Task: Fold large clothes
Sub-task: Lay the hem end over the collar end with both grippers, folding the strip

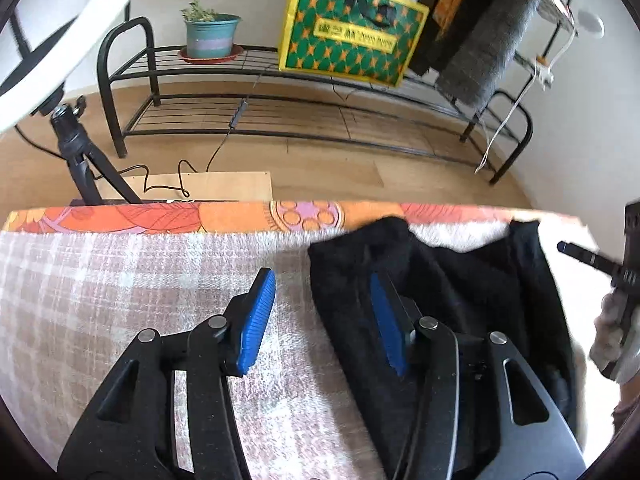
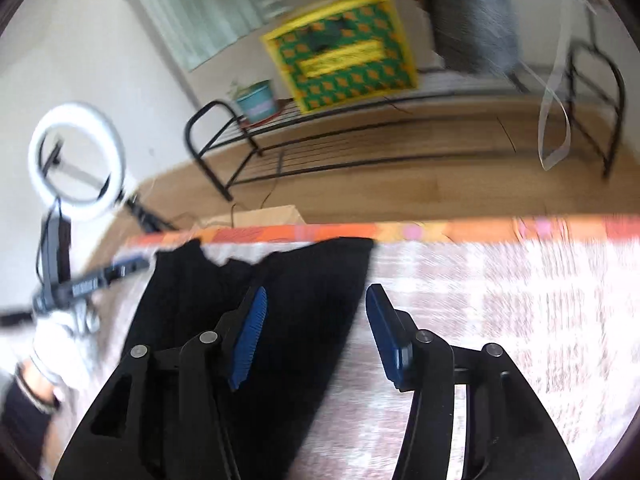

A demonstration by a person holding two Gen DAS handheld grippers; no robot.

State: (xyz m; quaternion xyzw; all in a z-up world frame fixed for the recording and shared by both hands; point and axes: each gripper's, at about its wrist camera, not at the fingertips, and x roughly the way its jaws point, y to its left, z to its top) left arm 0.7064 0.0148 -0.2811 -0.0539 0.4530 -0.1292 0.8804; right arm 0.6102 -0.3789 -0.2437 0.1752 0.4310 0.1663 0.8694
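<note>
Both tongs spread wide above the folded black garment [image 1: 460, 300].
Left gripper [image 1: 324, 312] straddles its left edge, right gripper [image 2: 316, 324] its right, seemingly poised to grab.

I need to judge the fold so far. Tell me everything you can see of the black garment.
The black garment is dark, soft, knit-like cloth, lying flat and narrow on the plaid blanket, its top edge notched near the orange border. Both the left gripper and the right gripper are open above its side edges, gripping nothing.
</note>
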